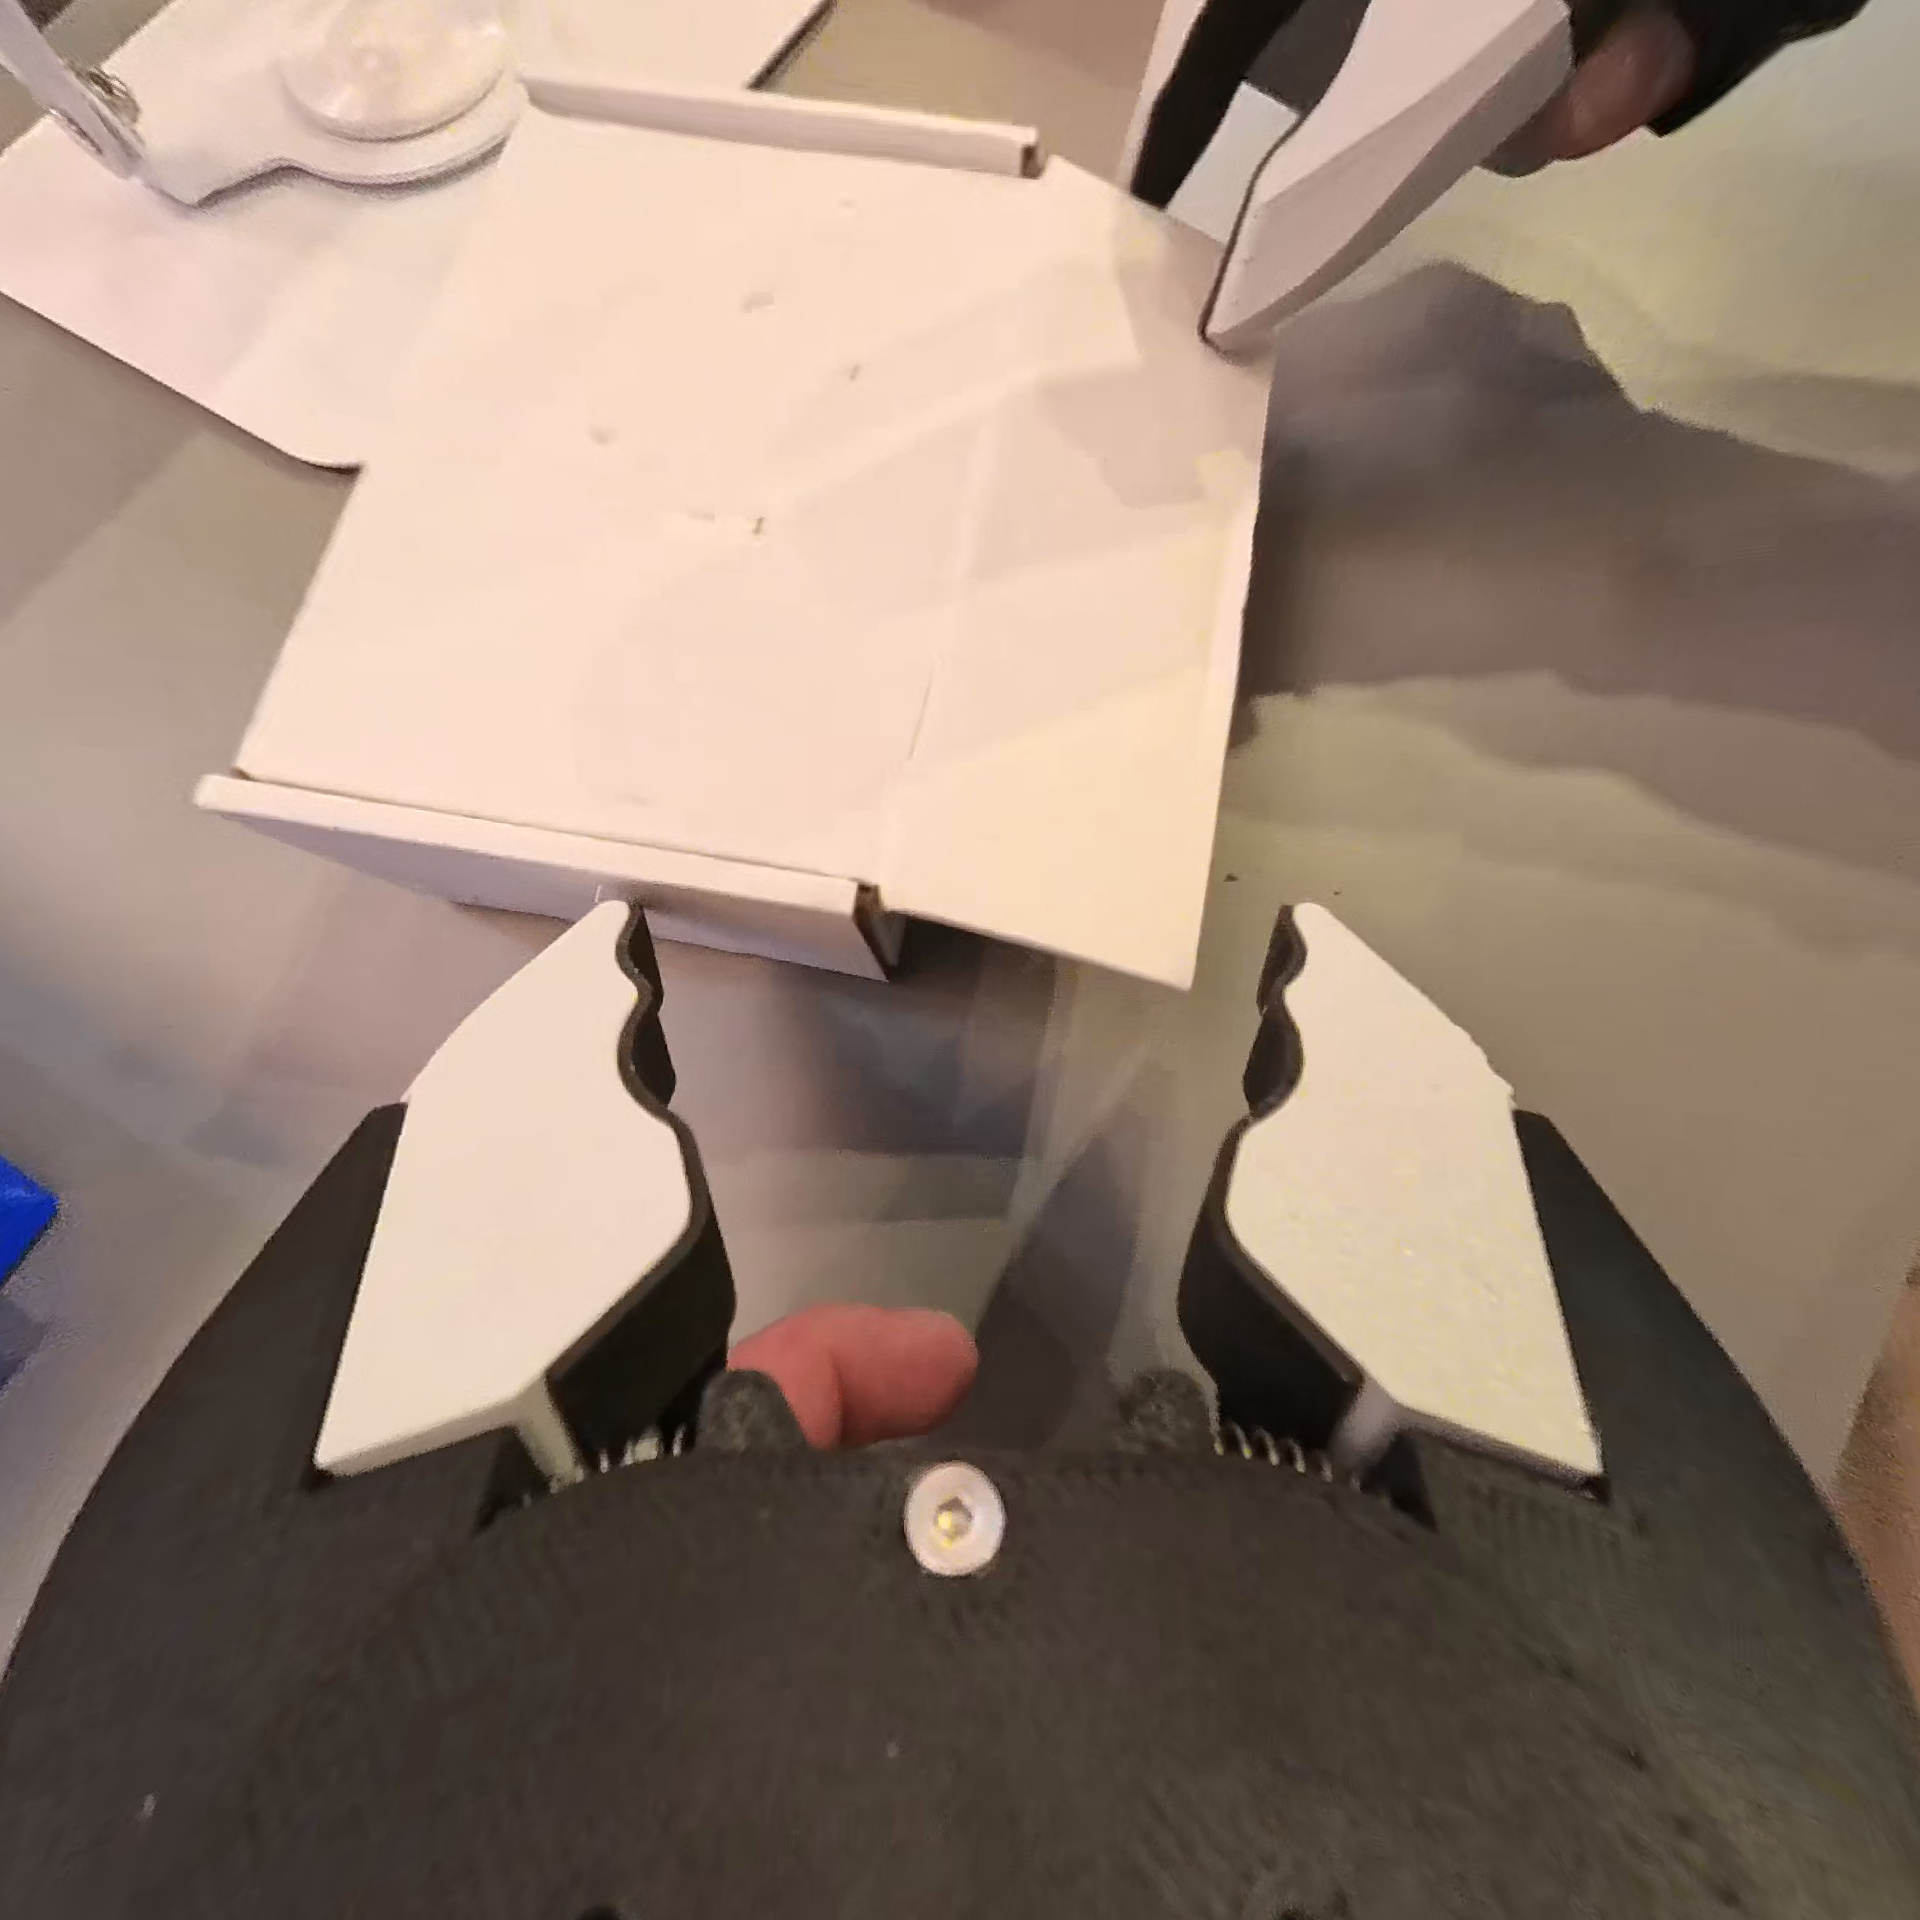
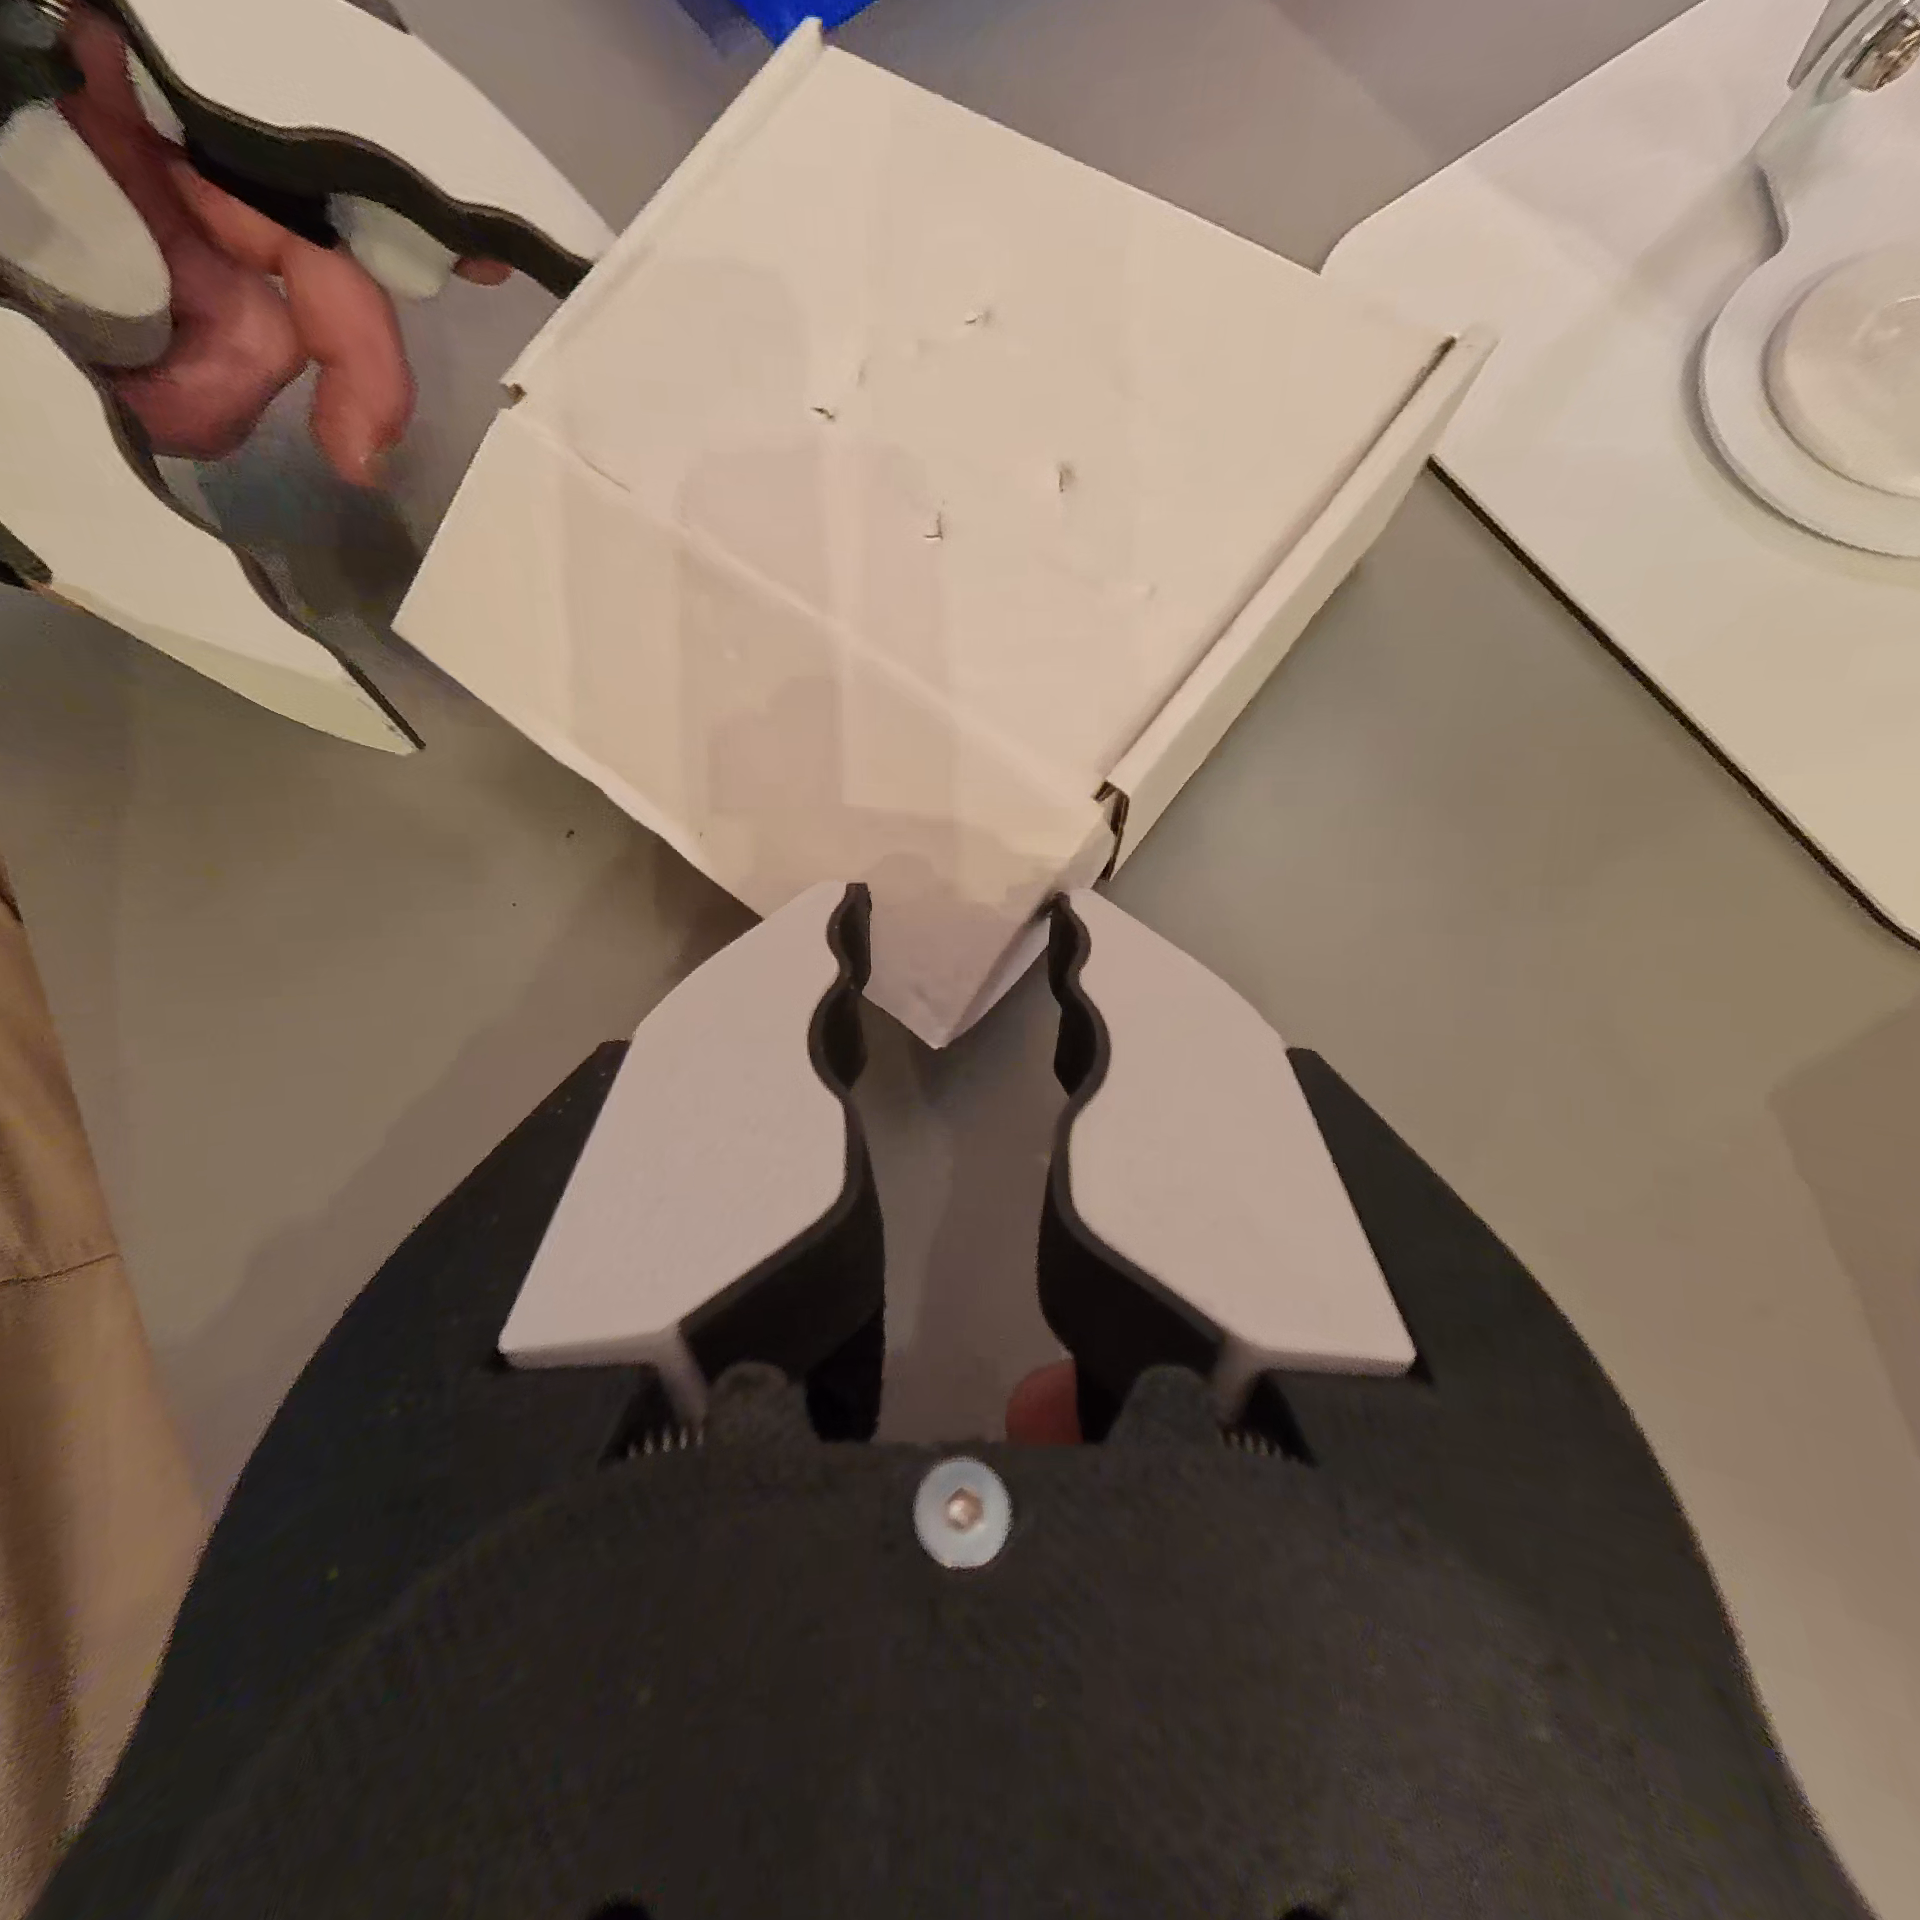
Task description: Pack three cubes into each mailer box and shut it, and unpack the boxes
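A white mailer box (image 1: 748, 540) lies on the grey table with its lid lowered over it, so the contents are hidden. The lid's front flap (image 1: 1049, 883) sticks out past the box edge. My left gripper (image 1: 961, 925) is open and empty, just short of the box's near side wall. My right gripper (image 2: 956, 899) is partly open. A corner of the front flap (image 2: 935, 977) sits between its fingers, which do not clamp it. The right gripper also shows in the left wrist view (image 1: 1190, 265). The left gripper shows in the right wrist view (image 2: 494, 509). A blue cube (image 1: 21, 1226) peeks in at the left.
A white stand with a round base (image 2: 1829, 416) sits on a flat white board (image 2: 1621, 644) beyond the box. Something blue (image 2: 800, 16) lies past the box's far corner. The grey table (image 1: 1558, 831) extends to the right of the box. From the left gripper's tips to the blue cube (image 1: 21, 1226) is close to 15 cm.
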Tool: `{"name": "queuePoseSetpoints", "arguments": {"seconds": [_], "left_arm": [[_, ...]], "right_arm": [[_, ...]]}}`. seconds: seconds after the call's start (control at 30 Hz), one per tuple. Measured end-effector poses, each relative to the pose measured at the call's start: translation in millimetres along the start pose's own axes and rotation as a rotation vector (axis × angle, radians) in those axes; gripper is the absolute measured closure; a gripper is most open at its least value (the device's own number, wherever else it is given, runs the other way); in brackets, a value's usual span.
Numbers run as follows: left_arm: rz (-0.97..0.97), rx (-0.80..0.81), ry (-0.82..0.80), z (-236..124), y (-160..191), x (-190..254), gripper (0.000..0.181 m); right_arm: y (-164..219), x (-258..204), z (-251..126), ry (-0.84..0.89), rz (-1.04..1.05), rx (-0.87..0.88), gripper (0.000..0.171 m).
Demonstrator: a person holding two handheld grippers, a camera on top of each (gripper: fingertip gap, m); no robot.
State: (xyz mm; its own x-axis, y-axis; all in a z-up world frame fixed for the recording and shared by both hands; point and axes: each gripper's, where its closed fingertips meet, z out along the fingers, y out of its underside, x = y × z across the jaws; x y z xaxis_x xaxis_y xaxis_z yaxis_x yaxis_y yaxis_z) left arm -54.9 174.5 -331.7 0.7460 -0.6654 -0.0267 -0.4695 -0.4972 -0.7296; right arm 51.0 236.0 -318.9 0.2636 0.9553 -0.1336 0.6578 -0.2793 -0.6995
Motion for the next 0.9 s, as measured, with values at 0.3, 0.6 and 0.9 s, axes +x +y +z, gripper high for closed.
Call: {"name": "queuePoseSetpoints", "arguments": {"seconds": [0.3,0.6,0.9], "left_arm": [[-0.093,-0.028,-0.392,-0.8,21.9,-7.3,0.077],[-0.036,-0.041,-0.661,-5.2,12.5,-9.4,0.129],[-0.049,-0.056,-0.600,1.7,12.9,-8.0,0.155]], "right_arm": [[0.5,2.2,-1.8,-0.008,0.005,0.006,0.141],[1.6,0.7,1.4,-0.025,0.006,0.010,0.144],[-0.6,0.4,4.0,-0.019,0.005,0.000,0.144]]}}
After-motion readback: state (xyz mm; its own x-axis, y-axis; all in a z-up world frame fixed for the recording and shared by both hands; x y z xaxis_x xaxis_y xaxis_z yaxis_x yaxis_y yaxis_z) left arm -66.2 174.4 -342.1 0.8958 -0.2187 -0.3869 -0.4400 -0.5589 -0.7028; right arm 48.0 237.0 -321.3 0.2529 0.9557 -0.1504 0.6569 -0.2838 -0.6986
